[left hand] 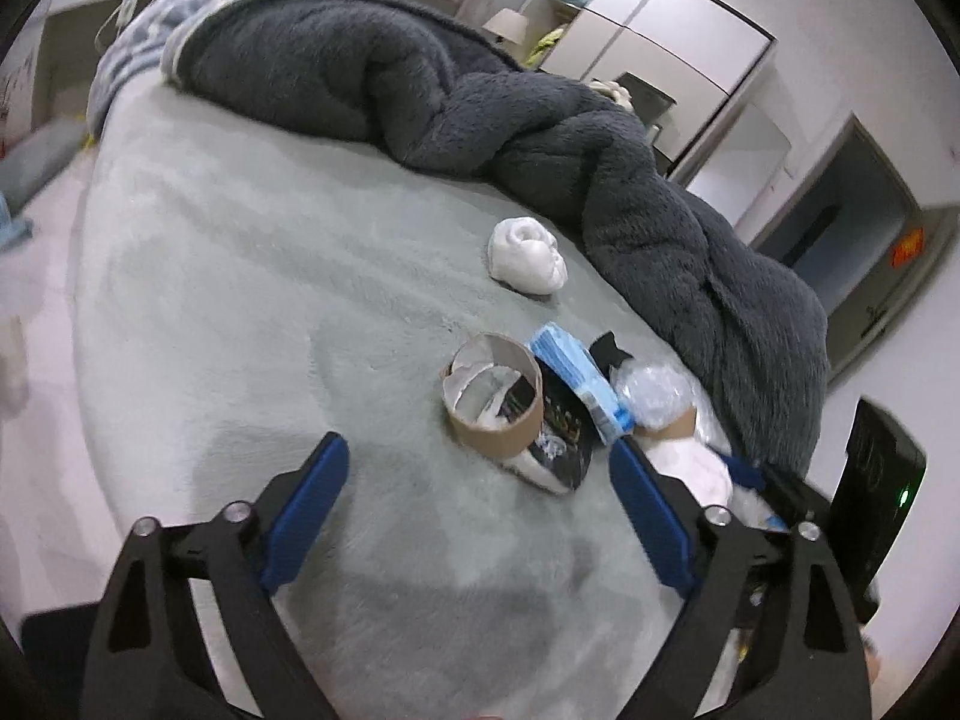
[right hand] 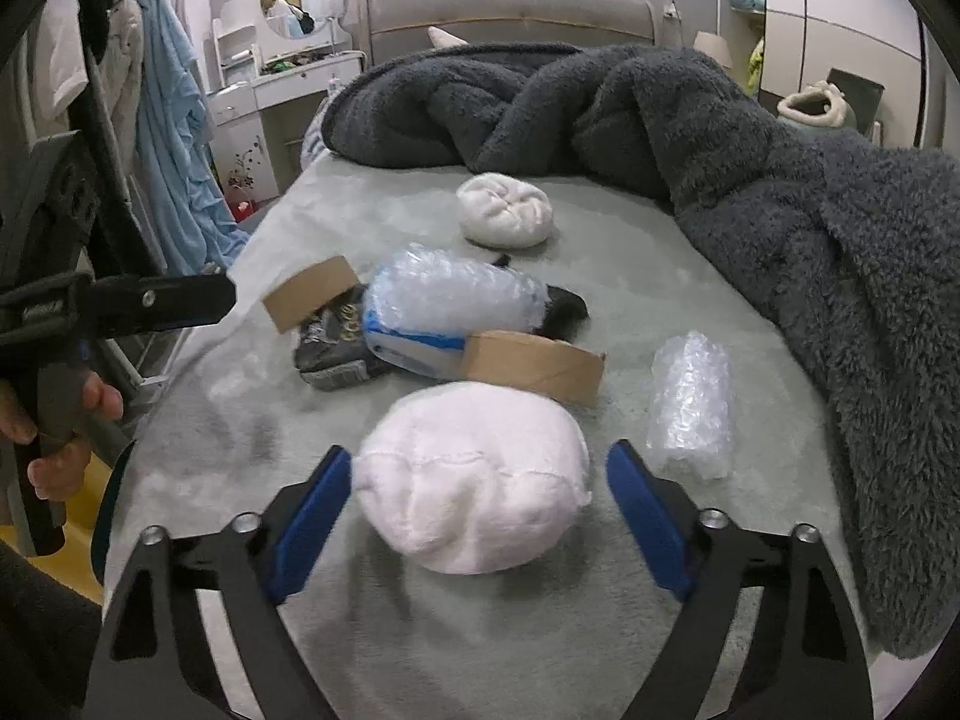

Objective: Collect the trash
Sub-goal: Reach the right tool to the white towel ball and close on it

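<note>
Grey-green bed cover point(right hand: 630, 276) carries all trash. Your right gripper point(right hand: 478, 483): jaws apart, white soft bundle point(right hand: 474, 480) between them, left pad at bundle's edge, right pad clear of it, no clamp. Your left gripper point(left hand: 478, 465): jaws apart, nothing between, cardboard ring point(left hand: 493, 396) just ahead. Blue packet point(left hand: 579, 381) and dark wrapper point(left hand: 561, 438) beside ring. Bubble wrap roll point(right hand: 690, 405) right of bundle. Second white bundle point(right hand: 504, 210) farther up, near dark blanket point(right hand: 780, 192).

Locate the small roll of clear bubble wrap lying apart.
Right wrist view: the bubble wrap roll lies right of the white plush ball, beside the dark fleece blanket.
</note>
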A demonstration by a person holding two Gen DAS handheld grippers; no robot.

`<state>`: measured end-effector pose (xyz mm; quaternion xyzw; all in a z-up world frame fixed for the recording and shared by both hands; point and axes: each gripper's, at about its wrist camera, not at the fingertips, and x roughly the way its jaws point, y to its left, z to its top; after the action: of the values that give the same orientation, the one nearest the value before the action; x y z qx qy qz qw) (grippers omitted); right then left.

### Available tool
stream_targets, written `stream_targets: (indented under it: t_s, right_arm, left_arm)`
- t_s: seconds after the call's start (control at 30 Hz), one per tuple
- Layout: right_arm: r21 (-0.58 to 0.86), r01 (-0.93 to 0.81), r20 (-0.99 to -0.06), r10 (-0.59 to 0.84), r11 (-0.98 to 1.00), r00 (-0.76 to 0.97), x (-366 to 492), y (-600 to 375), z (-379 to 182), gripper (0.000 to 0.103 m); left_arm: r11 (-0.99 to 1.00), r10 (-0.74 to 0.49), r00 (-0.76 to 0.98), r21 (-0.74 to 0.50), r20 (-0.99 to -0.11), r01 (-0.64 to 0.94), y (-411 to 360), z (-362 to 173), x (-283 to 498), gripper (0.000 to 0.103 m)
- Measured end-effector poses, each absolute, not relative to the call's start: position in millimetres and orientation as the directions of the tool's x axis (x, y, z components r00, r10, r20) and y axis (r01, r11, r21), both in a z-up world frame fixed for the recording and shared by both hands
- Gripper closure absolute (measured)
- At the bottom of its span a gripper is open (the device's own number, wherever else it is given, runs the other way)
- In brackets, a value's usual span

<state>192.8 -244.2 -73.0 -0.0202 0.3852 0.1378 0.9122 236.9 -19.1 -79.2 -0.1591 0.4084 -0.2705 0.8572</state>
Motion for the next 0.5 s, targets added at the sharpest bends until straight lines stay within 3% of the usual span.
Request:
stream_targets:
  t_s: [0.2,0.5]
  right_arm:
    - [0.077,-0.291,-0.721,0.254,0.954,0.644,195.7,-239.7,-75.4,0.035]
    - [0.15,-0.317,-0.713,0.325,0.936,0.621,189.7,-245.9,-64.4,0.039]
  left_arm:
    - [0.779,-0.618,0.51,-0.553,-0.598,0.296,-25.8,-84.9,246.9,0.014]
    - [0.759,-0.627,0.523,-0.604,-0.577,0.244,-32.4,-88.7,254.1,0.021]
